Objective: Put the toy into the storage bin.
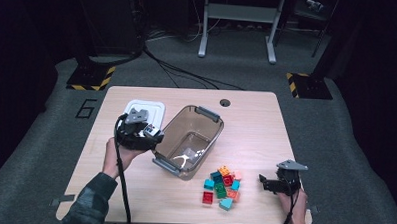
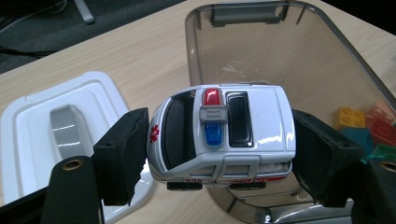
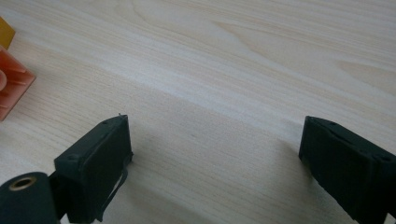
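High view: left gripper (image 1: pixel 144 135) up off the table (image 1: pixel 256 119), just left of the clear bin (image 1: pixel 189 140), carrying a toy ambulance (image 1: pixel 153 132) at the bin's near-left rim. White lid (image 1: pixel 145 109) flat just left of bin, behind the gripper. Right gripper (image 1: pixel 274 183) low, well right of bin, past the block pile (image 1: pixel 222 187) near the bin's front corner.

Left gripper view: jaws clamped on ambulance (image 2: pixel 223 133) front and rear, toy rolled on its side, roof to camera. Hangs over the bin (image 2: pixel 280 56) edge, not fully inside. Risks: smooth body + end grip, could pivot or slip; release now prob. hits rim, bounces out toward lid (image 2: pixel 60 126).

Right gripper view: jaws spread wide, nothing between, bare wood below. Orange block (image 3: pixel 13 84) at left edge; careless sweep toward bin could scatter blocks.
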Demonstrator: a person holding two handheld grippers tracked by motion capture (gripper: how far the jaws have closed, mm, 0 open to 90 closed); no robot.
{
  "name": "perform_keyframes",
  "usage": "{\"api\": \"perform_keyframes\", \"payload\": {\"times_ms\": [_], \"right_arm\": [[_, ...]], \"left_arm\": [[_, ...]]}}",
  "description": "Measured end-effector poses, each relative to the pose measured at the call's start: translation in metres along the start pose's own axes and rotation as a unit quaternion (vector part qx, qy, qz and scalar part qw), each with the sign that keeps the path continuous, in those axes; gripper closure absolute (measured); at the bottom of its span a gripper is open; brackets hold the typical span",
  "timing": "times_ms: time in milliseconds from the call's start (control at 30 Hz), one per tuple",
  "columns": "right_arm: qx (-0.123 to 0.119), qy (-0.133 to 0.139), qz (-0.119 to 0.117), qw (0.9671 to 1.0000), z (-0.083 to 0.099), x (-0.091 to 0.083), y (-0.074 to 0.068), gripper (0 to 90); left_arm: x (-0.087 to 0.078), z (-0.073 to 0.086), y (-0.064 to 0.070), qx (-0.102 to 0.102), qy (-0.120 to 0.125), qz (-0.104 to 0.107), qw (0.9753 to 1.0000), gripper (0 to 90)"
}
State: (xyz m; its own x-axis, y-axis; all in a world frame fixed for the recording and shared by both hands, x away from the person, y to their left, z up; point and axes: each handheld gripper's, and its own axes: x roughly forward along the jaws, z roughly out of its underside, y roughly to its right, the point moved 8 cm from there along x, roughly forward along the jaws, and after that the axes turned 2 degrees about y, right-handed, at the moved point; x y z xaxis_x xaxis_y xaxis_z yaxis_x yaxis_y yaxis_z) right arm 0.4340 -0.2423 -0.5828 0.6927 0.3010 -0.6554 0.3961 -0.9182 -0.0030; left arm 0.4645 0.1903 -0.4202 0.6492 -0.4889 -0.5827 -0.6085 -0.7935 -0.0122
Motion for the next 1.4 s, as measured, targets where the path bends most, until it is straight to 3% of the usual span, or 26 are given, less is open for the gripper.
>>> {"api": "perform_keyframes", "payload": {"times_ms": [233,700,1400], "right_arm": [[0.0,0.0,0.0,1.0,0.0,0.0,0.0,8.6],[0.0,0.0,0.0,1.0,0.0,0.0,0.0,8.6],[0.001,0.0,0.0,1.0,0.0,0.0,0.0,8.7]], "left_arm": [[0.007,0.006,0.017,0.016,-0.012,0.022,0.9996,25.5],[0.017,0.018,0.031,0.043,-0.029,0.045,0.9976,25.5],[0.026,0.024,0.036,0.067,-0.049,0.031,0.9961,25.3]]}}
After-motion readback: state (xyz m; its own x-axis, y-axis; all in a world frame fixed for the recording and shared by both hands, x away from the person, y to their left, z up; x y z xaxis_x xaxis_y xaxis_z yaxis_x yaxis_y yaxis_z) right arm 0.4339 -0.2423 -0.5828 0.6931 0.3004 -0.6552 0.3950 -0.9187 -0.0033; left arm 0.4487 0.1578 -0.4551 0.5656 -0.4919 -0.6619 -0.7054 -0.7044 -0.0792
